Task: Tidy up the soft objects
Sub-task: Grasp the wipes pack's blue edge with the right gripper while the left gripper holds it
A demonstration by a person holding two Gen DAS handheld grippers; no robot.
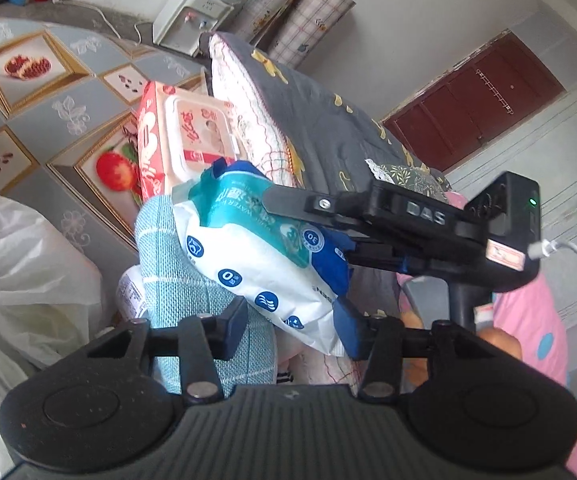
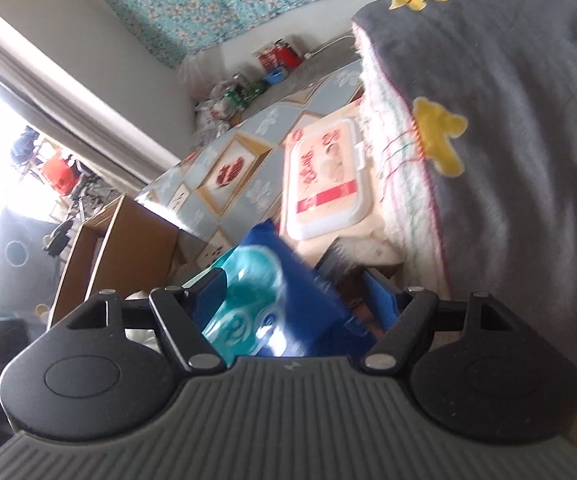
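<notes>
A white, teal and blue wipes pack (image 1: 248,256) hangs tilted over a teal checked cloth (image 1: 164,248). My right gripper (image 2: 294,288) comes in from the right of the left wrist view. It is shut on the pack, with its upper finger (image 1: 288,200) flat across the teal label. The pack (image 2: 264,300) fills the space between its jaws, blurred. My left gripper (image 1: 292,320) stands open around the pack's lower corner. The corner lies against the blue pad, and the other pad looks just off it.
A pink lidded wipes pack (image 1: 200,136) (image 2: 324,176) lies on a red-and-white pack (image 1: 148,140) on the fruit-print tablecloth (image 1: 48,100). A folded grey blanket (image 1: 308,120) (image 2: 508,160) is piled beside them. There is a white plastic bag (image 1: 20,264) at the left and a cardboard box (image 2: 116,256) beyond the table edge.
</notes>
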